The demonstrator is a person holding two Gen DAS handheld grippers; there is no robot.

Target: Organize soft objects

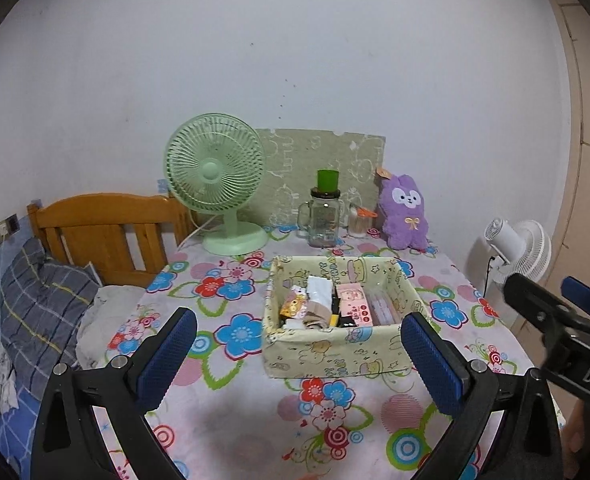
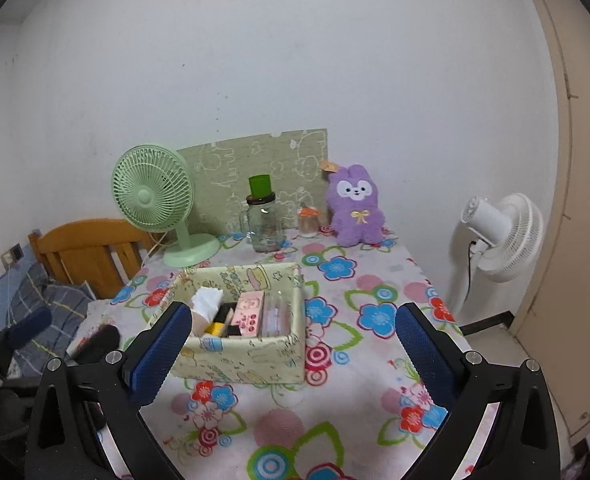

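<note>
A purple plush rabbit [image 1: 405,216] sits upright against the wall at the back right of the flowered table; it also shows in the right wrist view [image 2: 355,208]. A pale yellow fabric box [image 1: 335,344] holding tissues, a pink pack and small items stands mid-table, also in the right wrist view [image 2: 251,354]. My left gripper [image 1: 299,360] is open and empty, hovering in front of the box. My right gripper [image 2: 295,354] is open and empty, just right of the left one; it shows at the left wrist view's right edge [image 1: 555,304].
A green desk fan [image 1: 219,184], a glass mug jar with a green cup on top [image 1: 325,216] and a small jar [image 1: 361,222] stand along the back. A wooden bed headboard [image 1: 107,232] is left, a white floor fan [image 2: 495,236] right.
</note>
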